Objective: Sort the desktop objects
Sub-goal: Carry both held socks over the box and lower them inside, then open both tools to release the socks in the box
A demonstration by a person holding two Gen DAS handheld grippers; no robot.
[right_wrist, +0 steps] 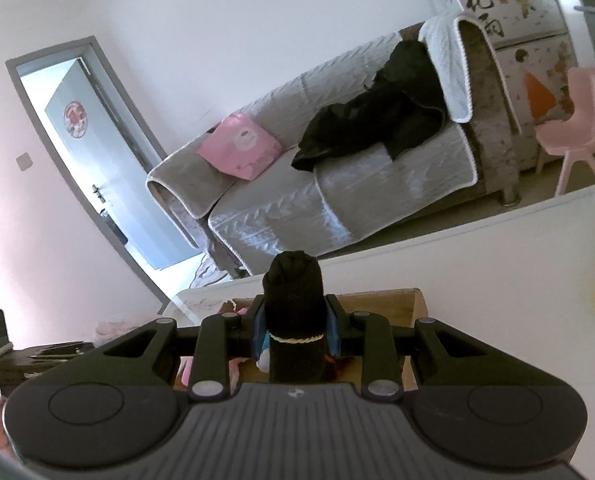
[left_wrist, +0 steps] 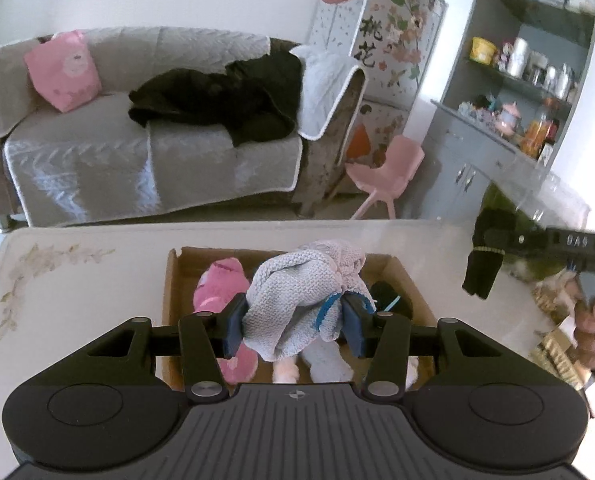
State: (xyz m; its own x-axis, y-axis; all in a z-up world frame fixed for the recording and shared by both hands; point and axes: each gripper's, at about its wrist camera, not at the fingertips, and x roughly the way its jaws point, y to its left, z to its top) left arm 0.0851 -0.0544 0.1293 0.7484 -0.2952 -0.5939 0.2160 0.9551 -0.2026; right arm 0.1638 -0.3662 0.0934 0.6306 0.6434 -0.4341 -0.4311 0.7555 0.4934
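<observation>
Left gripper [left_wrist: 293, 320] clamps a grey knit bundle [left_wrist: 297, 300] tied with a blue band, held over the cardboard box [left_wrist: 397, 276]. Box holds pink socks [left_wrist: 221, 280] and a black roll [left_wrist: 389, 298]. Right gripper [right_wrist: 296, 330] squeezes a black sock roll [right_wrist: 293, 320] with a yellow band, above the box [right_wrist: 377, 304] on the white table [right_wrist: 497, 280].

Box [left_wrist: 397, 276] packed w/ pink plush [left_wrist: 221, 284]; bare table [left_wrist: 77, 280] left of it gives passing room.
</observation>
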